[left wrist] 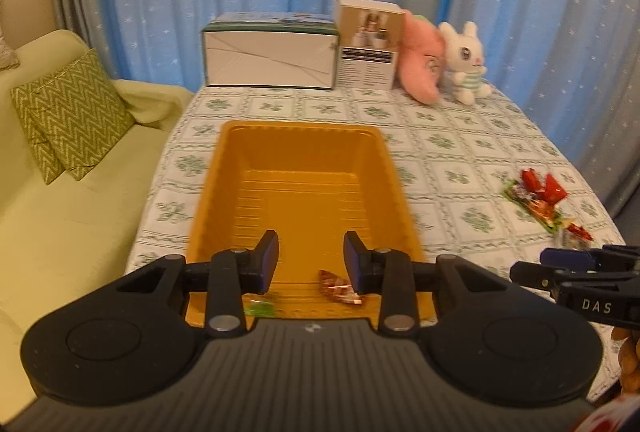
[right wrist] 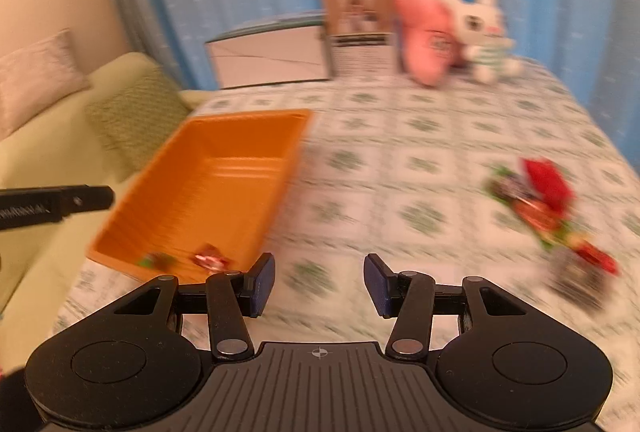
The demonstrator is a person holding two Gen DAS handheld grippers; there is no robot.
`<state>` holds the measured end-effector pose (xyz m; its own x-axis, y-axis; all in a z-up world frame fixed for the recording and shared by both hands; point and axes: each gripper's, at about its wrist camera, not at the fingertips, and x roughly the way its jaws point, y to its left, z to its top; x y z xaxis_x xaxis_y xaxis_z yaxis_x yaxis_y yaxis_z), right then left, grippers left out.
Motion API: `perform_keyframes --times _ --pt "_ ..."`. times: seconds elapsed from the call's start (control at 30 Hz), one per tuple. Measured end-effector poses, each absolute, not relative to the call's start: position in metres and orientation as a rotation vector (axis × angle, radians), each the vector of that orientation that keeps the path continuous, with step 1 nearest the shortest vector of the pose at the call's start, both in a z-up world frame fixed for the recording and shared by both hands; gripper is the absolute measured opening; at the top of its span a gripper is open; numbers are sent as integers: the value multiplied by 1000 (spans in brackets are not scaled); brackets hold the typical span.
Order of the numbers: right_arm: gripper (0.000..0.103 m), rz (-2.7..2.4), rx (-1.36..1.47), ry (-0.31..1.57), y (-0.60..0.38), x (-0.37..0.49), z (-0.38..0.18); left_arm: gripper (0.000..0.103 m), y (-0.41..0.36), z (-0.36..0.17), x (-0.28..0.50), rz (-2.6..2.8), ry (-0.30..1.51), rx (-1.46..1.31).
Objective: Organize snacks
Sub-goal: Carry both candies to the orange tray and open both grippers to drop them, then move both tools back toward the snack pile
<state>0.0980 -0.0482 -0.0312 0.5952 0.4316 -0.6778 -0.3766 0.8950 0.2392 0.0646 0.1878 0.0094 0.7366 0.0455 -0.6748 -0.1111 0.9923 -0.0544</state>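
Tray (left wrist: 372,167): orange, rectangular, open, on the table.
Snacks in tray: a reddish-brown wrapper (left wrist: 339,288) and a green one (left wrist: 260,308), near end.
Loose snacks (left wrist: 540,195): red and green wrappers clustered right of the tray.

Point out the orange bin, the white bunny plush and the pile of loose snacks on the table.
orange bin (left wrist: 304,191), left wrist view, bare ribbed floor.
white bunny plush (left wrist: 466,51), left wrist view, its face.
pile of loose snacks (left wrist: 542,187), left wrist view, red wrapper on top.

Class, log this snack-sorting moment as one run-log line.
left claw: open over orange bin | right claw: open, empty | bin: two snacks | snack pile: on tablecloth, right
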Motion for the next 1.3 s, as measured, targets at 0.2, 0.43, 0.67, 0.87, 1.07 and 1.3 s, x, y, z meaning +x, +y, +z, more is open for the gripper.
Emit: perform_keyframes --times 0.2,0.43,0.67,0.87,1.07,1.3 --pt "50 344 82 796 -114 72 -24 32 127 12 60 -9 745 -73" --pt "50 237 82 755 -176 53 -11 32 61 10 61 -111 762 -45" --pt "50 185 71 709 -217 42 -7 32 20 5 65 -151 767 -28" --pt "50 159 80 704 -242 48 -12 32 5 -2 72 -166 760 -40" --pt "50 171 93 711 -260 66 -23 46 -5 -12 83 -167 772 -43" --pt "50 205 89 744 -271 97 -43 59 -15 -26 98 -174 797 -21"
